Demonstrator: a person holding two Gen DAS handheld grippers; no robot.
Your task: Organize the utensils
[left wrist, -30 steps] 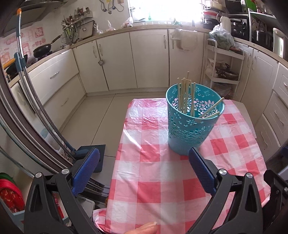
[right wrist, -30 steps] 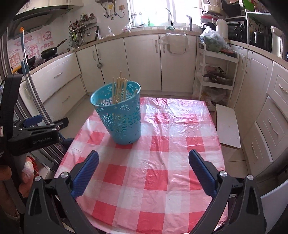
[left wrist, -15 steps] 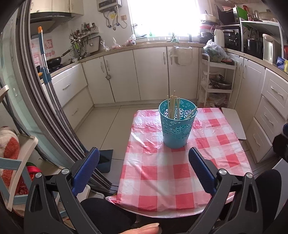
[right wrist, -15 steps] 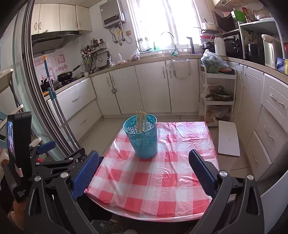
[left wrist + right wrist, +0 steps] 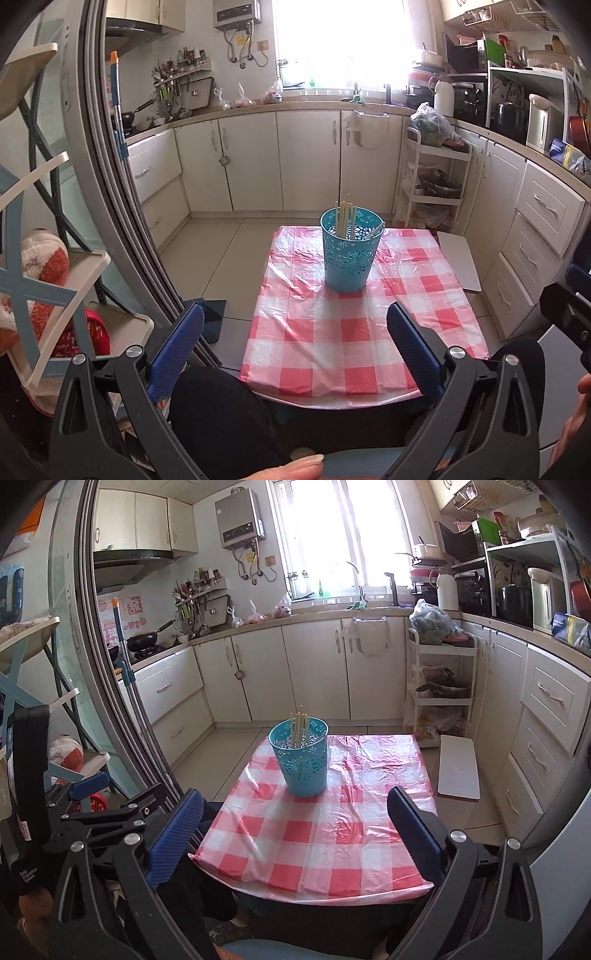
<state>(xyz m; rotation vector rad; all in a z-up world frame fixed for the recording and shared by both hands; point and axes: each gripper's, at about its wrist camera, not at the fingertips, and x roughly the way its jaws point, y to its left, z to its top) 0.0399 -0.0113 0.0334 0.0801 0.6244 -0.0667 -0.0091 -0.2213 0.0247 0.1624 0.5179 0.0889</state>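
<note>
A teal perforated basket (image 5: 350, 252) stands upright on the far half of a small table with a red-and-white checked cloth (image 5: 362, 332). Several wooden chopsticks (image 5: 345, 219) stand in it. It also shows in the right wrist view (image 5: 301, 762), with the chopsticks (image 5: 300, 727) inside. My left gripper (image 5: 295, 347) is open and empty, held back from the table's near edge, above my lap. My right gripper (image 5: 295, 830) is open and empty, also short of the near edge. The left gripper shows at the left of the right wrist view (image 5: 92, 805).
White kitchen cabinets (image 5: 280, 162) line the back and right walls. A white tiered trolley (image 5: 432, 184) stands behind the table. A white board (image 5: 458, 260) lies on the floor right of the table. A sliding door frame (image 5: 110, 184) and a shelf rack (image 5: 44, 266) stand at left.
Both grippers have pulled back and up from the table. The basket now looks smaller and farther. My lap has come into view. Both stay open and empty.
</note>
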